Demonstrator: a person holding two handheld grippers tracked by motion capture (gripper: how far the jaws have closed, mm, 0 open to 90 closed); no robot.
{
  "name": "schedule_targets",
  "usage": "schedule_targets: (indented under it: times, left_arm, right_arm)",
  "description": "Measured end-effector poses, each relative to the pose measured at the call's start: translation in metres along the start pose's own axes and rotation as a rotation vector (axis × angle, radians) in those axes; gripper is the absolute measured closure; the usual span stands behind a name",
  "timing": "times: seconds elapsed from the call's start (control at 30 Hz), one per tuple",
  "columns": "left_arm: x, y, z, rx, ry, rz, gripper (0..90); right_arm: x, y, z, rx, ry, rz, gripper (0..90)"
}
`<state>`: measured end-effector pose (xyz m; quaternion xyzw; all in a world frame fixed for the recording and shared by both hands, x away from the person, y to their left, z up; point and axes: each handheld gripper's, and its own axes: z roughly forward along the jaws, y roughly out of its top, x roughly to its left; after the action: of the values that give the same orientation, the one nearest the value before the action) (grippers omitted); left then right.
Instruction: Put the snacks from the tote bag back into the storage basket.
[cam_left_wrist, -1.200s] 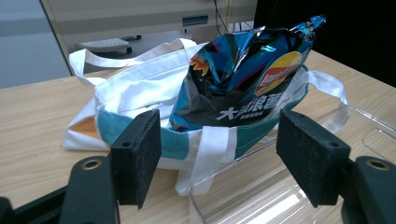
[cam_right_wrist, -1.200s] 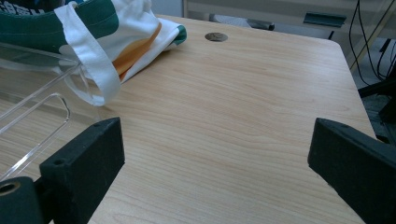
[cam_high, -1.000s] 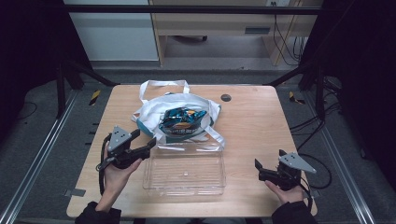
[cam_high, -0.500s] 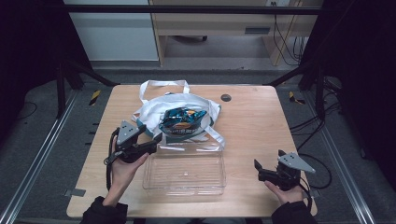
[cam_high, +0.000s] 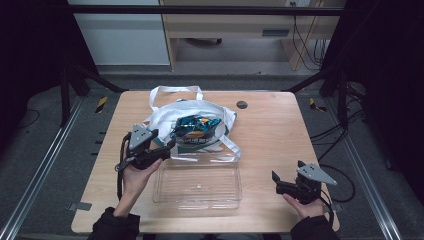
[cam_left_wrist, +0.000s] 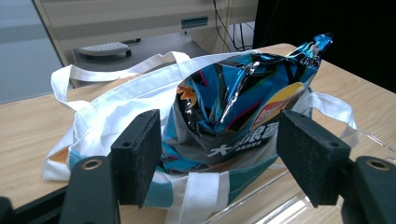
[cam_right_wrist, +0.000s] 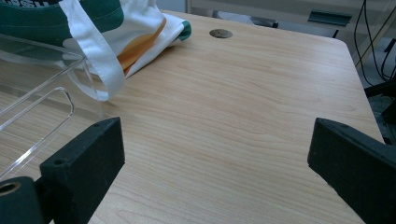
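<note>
A white cloth tote bag (cam_high: 165, 115) with green trim lies at the table's middle back, and a shiny blue crisp packet (cam_high: 194, 129) sticks out of its mouth. In the left gripper view the packet (cam_left_wrist: 233, 107) stands between the wide-apart jaws, untouched. My left gripper (cam_high: 162, 149) is open just left of the bag's mouth. A clear plastic tray (cam_high: 197, 184) sits in front of the bag. My right gripper (cam_high: 277, 184) is open and holds nothing, low over the table's front right.
The bag's white handles (cam_high: 175, 91) loop toward the table's back, and one strap (cam_right_wrist: 95, 60) drapes by the tray's corner (cam_right_wrist: 70, 100). A round cable hole (cam_high: 242, 104) marks the back right. Bare wood (cam_right_wrist: 233, 102) stretches ahead of the right gripper.
My left gripper has moved right and forward, up to the mouth of the bag. The right gripper has stayed where it was.
</note>
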<state>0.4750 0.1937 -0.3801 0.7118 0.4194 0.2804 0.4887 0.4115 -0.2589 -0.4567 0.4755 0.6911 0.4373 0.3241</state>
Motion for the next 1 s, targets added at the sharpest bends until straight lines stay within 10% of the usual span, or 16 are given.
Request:
schedule_targets:
  times: [1.0]
  left_arm:
    - [-0.006, 0.012, 0.021, 0.026, 0.027, 0.047, 37.4]
  right_arm:
    - [0.0, 0.0, 0.001, 0.006, 0.002, -0.001, 4.2]
